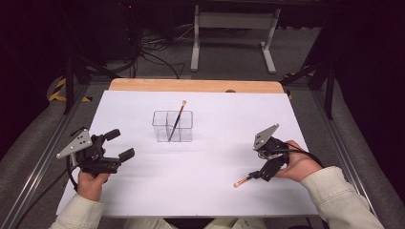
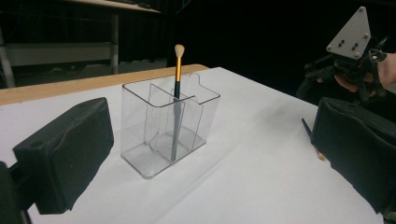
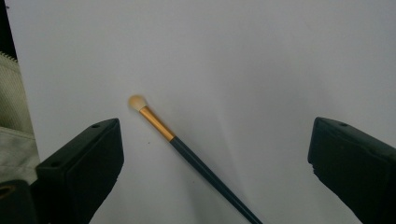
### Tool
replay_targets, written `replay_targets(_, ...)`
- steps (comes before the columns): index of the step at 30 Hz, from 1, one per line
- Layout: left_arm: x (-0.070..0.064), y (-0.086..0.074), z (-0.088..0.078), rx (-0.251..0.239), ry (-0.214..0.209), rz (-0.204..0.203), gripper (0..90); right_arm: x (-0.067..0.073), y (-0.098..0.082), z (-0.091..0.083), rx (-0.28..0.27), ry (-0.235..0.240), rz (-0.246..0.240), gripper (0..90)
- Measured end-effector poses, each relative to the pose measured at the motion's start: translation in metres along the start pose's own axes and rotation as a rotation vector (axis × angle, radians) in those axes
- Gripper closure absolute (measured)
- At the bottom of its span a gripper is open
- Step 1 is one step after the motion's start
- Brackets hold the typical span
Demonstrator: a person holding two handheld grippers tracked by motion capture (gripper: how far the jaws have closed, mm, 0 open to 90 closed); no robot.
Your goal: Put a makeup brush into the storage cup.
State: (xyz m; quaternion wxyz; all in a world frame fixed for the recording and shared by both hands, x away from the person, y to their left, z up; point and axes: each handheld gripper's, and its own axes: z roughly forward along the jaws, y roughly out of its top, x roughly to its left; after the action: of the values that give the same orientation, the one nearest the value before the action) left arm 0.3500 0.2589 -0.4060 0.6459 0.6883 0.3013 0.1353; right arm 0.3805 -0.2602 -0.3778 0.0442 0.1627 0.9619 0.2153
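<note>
A clear plastic organizer with several compartments stands mid-table, and a dark-handled makeup brush with a gold ferrule leans upright in it, bristles up. In the left gripper view the organizer and its brush sit ahead of my left gripper, which is open and empty. In the high view the left gripper rests at the table's left. A second brush lies flat at the front right. My right gripper is open just above it; its jaws straddle the brush without touching.
White paper covers the table, with a wooden strip along the far edge. A person's cream sleeve shows beside the right gripper's left jaw. The right gripper appears far off in the left gripper view.
</note>
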Motion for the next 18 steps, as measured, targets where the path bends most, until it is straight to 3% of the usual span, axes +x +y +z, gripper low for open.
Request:
replay_targets(6, -0.001, 0.0, 0.0, 0.005, 0.006, 0.012, 0.2, 0.002, -0.001, 0.007, 0.032, 0.032, -0.005, 5.9)
replay_targets(18, -0.001, -0.001, 0.002, 0.011, 0.005, 0.018, 0.2, 0.001, -0.003, 0.014, 0.063, 0.048, -0.011, 7.7)
